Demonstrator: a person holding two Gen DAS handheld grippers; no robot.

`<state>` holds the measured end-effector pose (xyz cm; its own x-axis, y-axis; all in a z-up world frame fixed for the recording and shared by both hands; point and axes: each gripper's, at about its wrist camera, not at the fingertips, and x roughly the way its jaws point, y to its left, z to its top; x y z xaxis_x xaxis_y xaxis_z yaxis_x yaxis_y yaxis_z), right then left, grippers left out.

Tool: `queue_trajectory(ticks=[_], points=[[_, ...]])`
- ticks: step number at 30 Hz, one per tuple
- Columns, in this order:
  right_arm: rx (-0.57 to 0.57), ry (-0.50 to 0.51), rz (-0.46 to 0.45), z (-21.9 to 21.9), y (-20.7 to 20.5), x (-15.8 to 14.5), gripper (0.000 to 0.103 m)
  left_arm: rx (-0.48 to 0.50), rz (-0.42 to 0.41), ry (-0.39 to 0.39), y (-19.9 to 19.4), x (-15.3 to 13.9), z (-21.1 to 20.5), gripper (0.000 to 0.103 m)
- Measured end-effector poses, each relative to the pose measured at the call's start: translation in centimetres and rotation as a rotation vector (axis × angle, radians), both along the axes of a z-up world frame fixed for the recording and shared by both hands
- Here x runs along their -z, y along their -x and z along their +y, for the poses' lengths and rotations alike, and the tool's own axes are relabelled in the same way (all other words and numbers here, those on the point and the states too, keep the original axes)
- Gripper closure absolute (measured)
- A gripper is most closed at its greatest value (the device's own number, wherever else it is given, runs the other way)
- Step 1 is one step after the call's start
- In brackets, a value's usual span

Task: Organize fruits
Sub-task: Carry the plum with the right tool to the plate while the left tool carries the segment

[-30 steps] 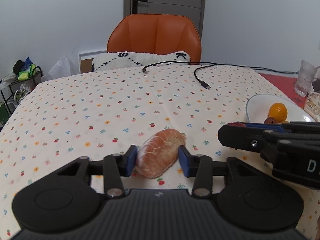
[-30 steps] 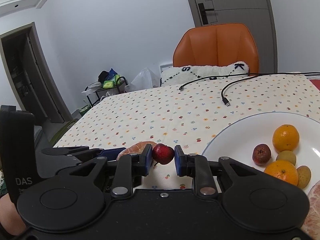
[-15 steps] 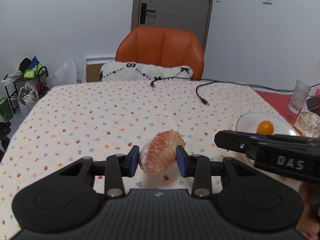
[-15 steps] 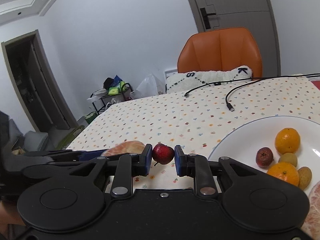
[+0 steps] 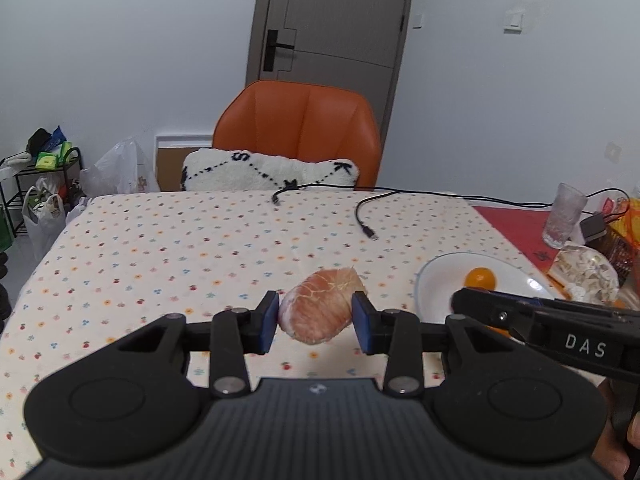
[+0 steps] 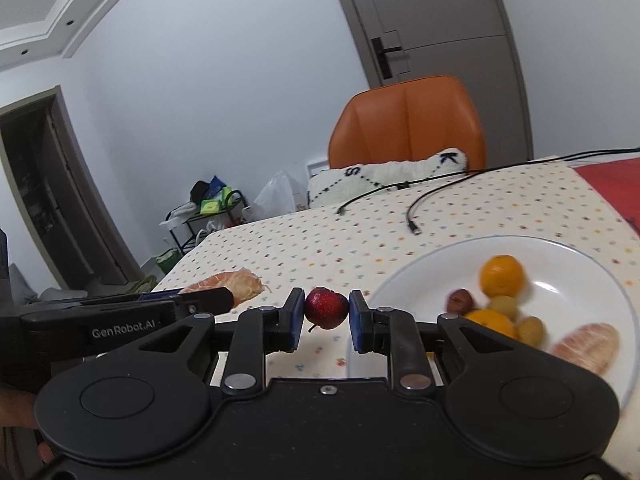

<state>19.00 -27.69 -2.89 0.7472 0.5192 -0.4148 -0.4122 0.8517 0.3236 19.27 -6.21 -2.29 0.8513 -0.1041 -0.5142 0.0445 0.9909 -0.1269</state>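
Mid-carry over the dotted tablecloth (image 5: 160,248): my left gripper (image 5: 316,322) is clamped on a peeled pomelo segment (image 5: 318,309); my right gripper (image 6: 323,320) pinches a small red fruit (image 6: 326,307) beside the white plate (image 6: 580,280); next, I judge, each needs lowering into the plate and releasing.

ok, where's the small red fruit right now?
Right wrist view: the small red fruit sits clamped in the right tongs, above the tablecloth just left of the white plate.
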Motion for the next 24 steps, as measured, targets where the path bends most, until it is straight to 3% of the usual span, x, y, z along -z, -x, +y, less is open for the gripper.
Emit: queue_trajectory(ticks=[24], points=[[0.164,-0.013,0.023,-7.7,2.3,1.1,0.08,0.125,-0.019,0.043,0.0,-0.7,-6.4,0.071]])
